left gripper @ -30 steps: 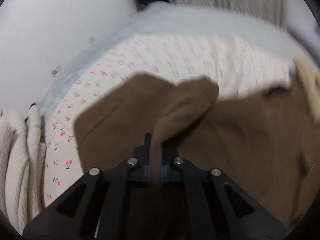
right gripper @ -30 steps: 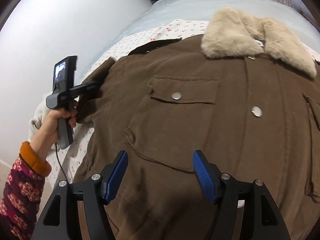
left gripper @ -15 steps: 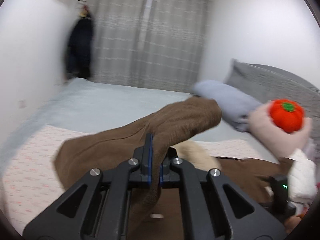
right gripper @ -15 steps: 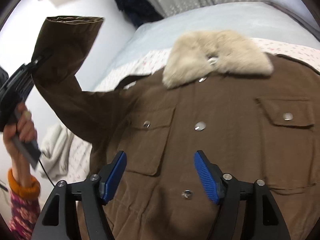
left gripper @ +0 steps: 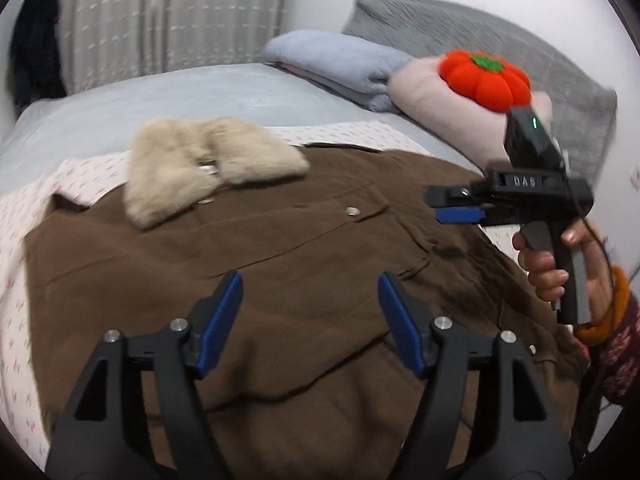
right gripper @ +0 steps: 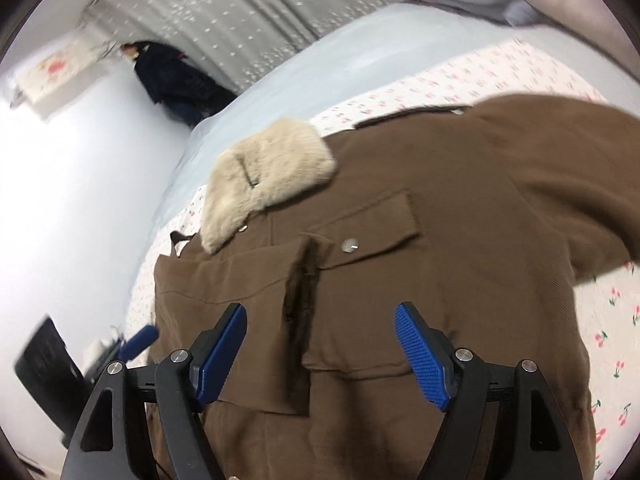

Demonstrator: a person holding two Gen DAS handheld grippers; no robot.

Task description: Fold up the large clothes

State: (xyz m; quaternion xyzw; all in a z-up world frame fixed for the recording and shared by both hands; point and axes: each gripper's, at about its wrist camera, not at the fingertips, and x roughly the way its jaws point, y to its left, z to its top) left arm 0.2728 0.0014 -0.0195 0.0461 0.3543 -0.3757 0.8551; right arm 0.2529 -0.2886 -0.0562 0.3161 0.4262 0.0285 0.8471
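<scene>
Brown and thick, the coat point(left gripper: 320, 264) lies flat on the flowery sheet point(left gripper: 24, 208), its fluffy collar point(left gripper: 200, 164) up at 11 o'clock. It looks heavy and soft, so it should bend slowly; the far sleeve point(right gripper: 560, 184) at 2 o'clock is a good place to pinch. The left gripper point(left gripper: 310, 316) has just let go and opened wide, empty. The right gripper point(right gripper: 320, 352) is wide and empty too.

The brown fur-collared coat point(left gripper: 304, 264) lies on the cherry-print sheet point(right gripper: 472, 80) across the bed point(left gripper: 160, 96) — folded blue blanket point(left gripper: 340, 60) and orange pumpkin cushion point(left gripper: 486, 80) behind it.
</scene>
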